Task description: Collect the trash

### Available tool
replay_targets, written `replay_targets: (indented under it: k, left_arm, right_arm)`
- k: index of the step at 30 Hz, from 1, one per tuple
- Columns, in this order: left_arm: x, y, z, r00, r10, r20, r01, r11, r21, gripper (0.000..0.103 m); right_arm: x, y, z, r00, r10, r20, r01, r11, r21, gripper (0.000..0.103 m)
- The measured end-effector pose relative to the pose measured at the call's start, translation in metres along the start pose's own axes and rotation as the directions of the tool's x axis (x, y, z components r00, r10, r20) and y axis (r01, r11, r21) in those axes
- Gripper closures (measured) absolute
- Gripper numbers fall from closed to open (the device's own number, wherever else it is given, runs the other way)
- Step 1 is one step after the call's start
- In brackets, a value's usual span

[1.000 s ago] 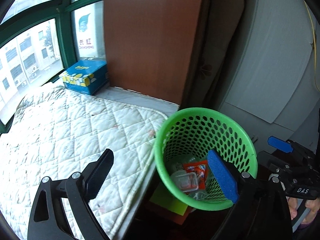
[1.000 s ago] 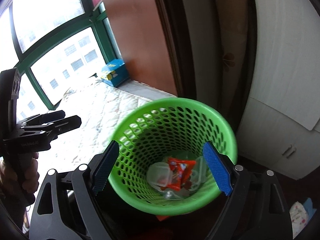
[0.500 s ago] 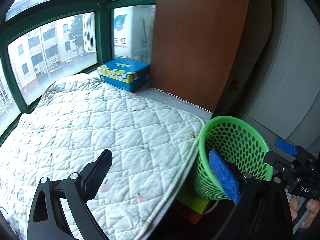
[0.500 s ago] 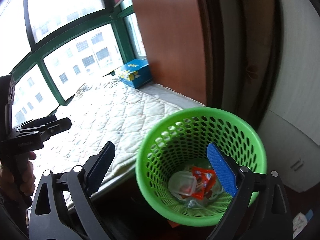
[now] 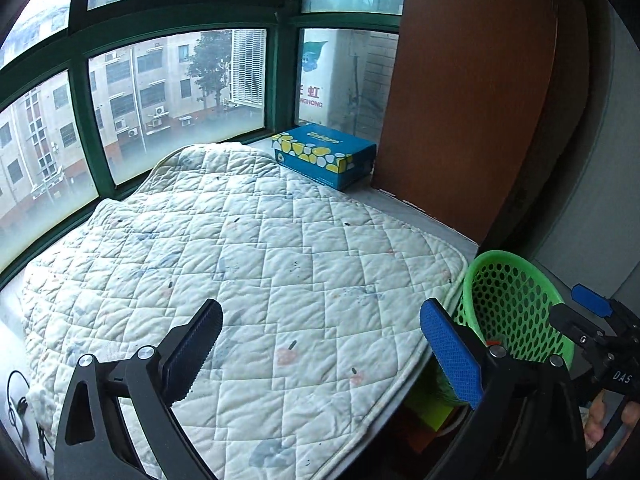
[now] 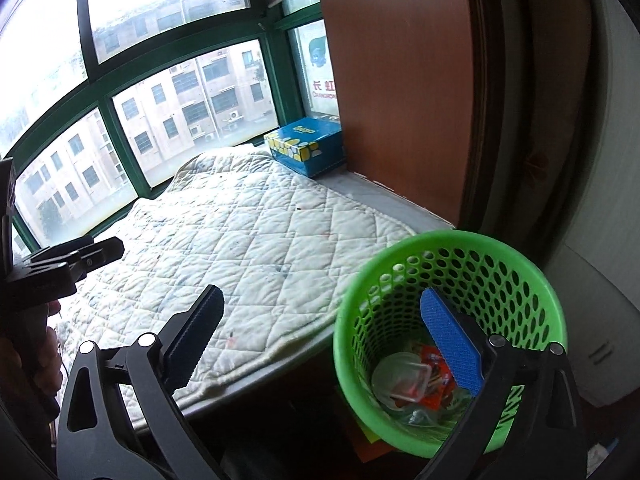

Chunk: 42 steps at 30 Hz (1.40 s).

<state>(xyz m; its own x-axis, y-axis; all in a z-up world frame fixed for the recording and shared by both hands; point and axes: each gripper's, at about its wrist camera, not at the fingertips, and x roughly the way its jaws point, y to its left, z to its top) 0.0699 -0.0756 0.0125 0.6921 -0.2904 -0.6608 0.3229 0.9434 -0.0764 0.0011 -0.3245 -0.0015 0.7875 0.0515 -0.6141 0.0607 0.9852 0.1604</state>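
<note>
So the green basket [image 6: 452,344] sits on the floor at about 4 o'clock off the quilted pad [image 5: 240,280], right by its rounded corner, with a red wrapper [image 6: 436,376] and a clear plastic tub [image 6: 400,376] down in the bottom. The right gripper [image 6: 320,340] has just been spreading its jaws wide, nothing between them. The left gripper [image 5: 320,344] hangs released over the pad, empty too. A blue tissue box [image 5: 324,156] sits at the pad's 1 o'clock by the window.

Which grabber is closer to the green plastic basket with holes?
Right. The right gripper hangs at the green plastic basket, one finger over its rim. The left gripper is out over the white quilted pad.
</note>
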Motion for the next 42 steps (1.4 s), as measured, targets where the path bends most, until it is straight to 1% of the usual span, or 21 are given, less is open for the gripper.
replay_targets:
  k: [8,20,26,42]
  left_arm:
    - [-0.015,0.027,-0.010,0.999,0.042,0.023,-0.041,0.998,-0.056,0.007]
    - [-0.020,0.050,-0.024,0.997,0.072,0.014,-0.070,0.992,-0.108,0.007]
    - [-0.024,0.053,-0.026,0.997,0.081,0.021,-0.077,0.990,-0.118,0.007]
    - [-0.029,0.044,-0.028,0.990,0.134,0.048,-0.130,0.988,-0.082,0.007]
  right_arm:
    - [0.004,0.020,0.001,1.000,0.008,0.005,-0.008,1.000,-0.006,0.005]
    - [0.010,0.038,0.002,1.000,0.025,0.005,-0.025,0.999,-0.037,0.005]
    - [0.012,0.045,0.001,1.000,0.025,0.002,-0.025,0.998,-0.050,0.005]
    - [0.014,0.048,-0.001,1.000,0.020,0.001,-0.020,0.998,-0.061,0.005]
